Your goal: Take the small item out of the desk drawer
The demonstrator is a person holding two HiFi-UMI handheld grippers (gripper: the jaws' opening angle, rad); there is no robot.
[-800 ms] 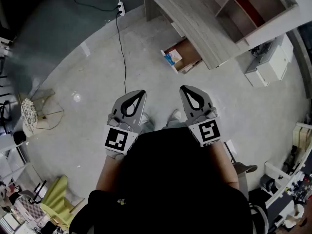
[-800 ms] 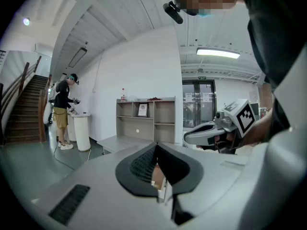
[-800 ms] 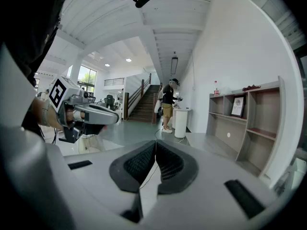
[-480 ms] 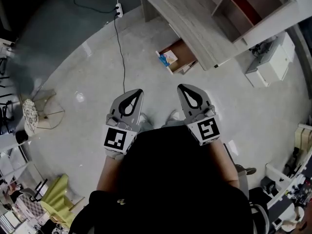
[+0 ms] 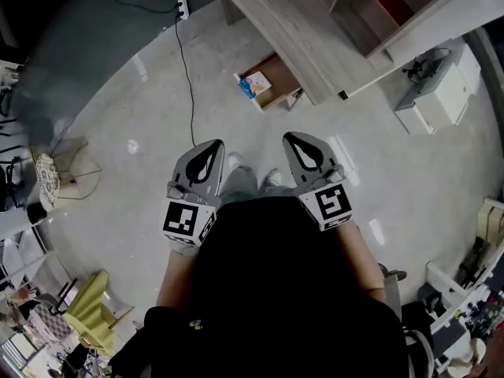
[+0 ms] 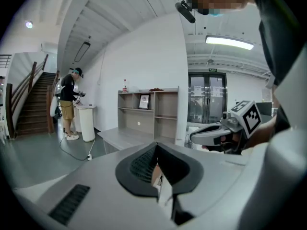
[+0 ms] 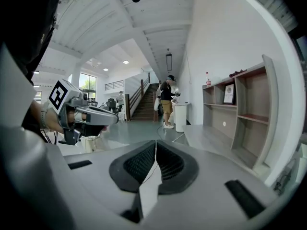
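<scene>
In the head view a wooden desk [image 5: 293, 24] runs across the top, and its drawer [image 5: 272, 83] stands pulled out over the floor. A small blue and white item [image 5: 249, 86] lies in the drawer's left end. My left gripper [image 5: 209, 150] and right gripper [image 5: 301, 143] are held side by side close to my body, well short of the drawer. Both are shut with nothing between the jaws. The left gripper view shows its pads [image 6: 156, 166] pressed together, and the right gripper view shows the same [image 7: 154, 163]. Each view catches the other gripper at its side.
A black cable runs over the floor to a power strip [image 5: 183, 8] left of the desk. A shelf unit [image 5: 378, 6] stands on the desk. A white cabinet [image 5: 438, 93] is at the right, a wire stand [image 5: 63, 168] at the left. A person [image 6: 70, 104] stands far off by the stairs.
The desk and open drawer have slid left and upward in the head view as I shift. Both grippers stay shut and keep their place near my body.
</scene>
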